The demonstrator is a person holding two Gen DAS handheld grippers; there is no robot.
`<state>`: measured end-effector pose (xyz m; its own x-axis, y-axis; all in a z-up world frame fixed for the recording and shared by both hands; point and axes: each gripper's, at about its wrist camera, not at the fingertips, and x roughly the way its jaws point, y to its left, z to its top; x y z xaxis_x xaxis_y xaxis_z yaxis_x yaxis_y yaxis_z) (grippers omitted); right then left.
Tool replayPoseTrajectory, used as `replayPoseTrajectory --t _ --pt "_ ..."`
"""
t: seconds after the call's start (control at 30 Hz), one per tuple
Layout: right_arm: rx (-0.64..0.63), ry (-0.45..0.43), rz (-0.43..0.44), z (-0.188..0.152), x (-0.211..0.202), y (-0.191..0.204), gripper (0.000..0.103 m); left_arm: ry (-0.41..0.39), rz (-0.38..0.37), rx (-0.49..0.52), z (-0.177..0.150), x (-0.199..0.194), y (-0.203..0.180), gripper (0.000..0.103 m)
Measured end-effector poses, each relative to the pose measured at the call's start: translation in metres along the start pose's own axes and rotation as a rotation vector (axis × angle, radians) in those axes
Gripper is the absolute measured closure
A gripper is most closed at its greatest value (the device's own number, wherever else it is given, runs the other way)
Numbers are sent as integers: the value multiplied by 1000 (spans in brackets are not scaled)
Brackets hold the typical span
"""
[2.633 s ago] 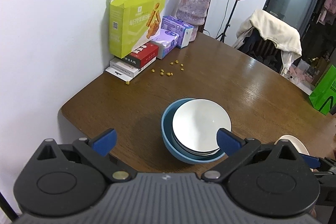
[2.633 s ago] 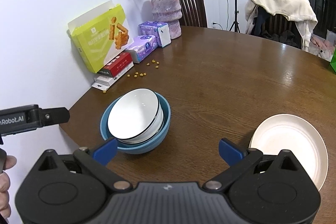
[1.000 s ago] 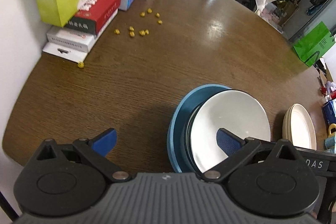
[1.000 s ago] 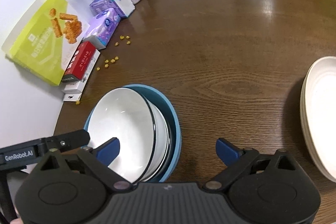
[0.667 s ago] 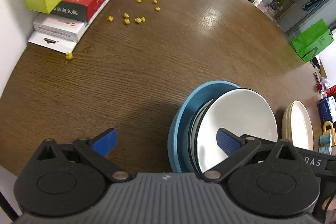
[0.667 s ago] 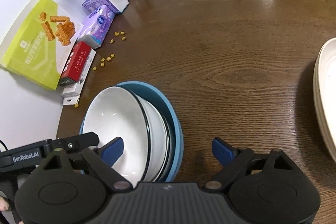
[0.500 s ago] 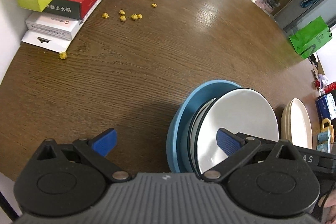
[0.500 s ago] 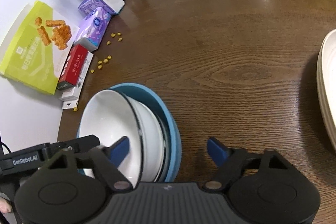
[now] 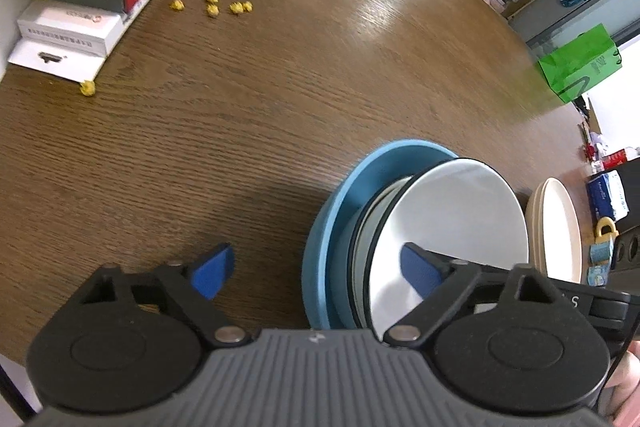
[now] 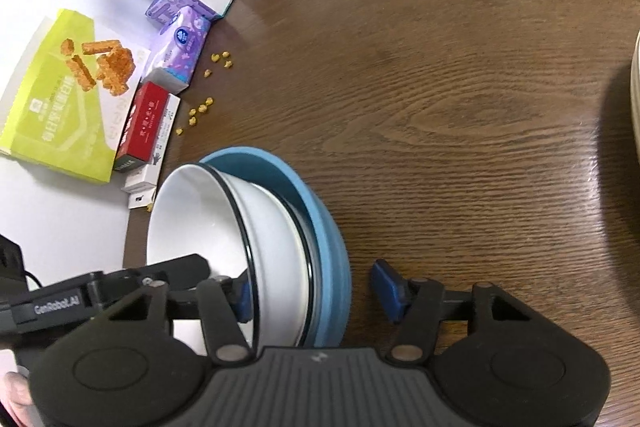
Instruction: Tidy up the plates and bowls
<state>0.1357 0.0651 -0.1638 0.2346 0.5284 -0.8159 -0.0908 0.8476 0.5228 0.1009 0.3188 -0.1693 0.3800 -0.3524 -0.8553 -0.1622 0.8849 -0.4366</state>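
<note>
Nested white bowl [image 10: 200,223] in blue bowl [image 10: 328,259], near table's [image 10: 460,107] wall-side edge. Both sides straddled: left gripper [image 9: 316,267] and right gripper [image 10: 316,291], jaws just closing, not yet clamped.

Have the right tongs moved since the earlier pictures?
Yes. The right tongs dropped toward the stacked bowls, now straddling their rim, jaws closing.

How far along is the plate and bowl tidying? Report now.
Done: the white bowls sit nested in the blue bowl, and the cream plates are stacked beside it. In hand: the left gripper and right gripper each straddle the bowl stack's rim. Their jaws have just been closing, but neither is pressing yet. Left: grip the stack and probably move it; where to is not shown.
</note>
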Motion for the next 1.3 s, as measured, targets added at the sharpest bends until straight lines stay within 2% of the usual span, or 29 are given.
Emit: replayPoseTrajectory --t 0.13,0.27,0.43,1.3 --pt "16 6 25 -1 2 -1 50 31 -36 0 0 7 3 38" --pt "29 3 46 -1 3 0 56 48 -76 -3 -1 13 5 48" --pt "47 -11 48 -3 3 0 55 62 -126 13 1 19 6 55" --pt "12 -43 56 -5 3 0 55 46 -126 9 0 15 8 56"
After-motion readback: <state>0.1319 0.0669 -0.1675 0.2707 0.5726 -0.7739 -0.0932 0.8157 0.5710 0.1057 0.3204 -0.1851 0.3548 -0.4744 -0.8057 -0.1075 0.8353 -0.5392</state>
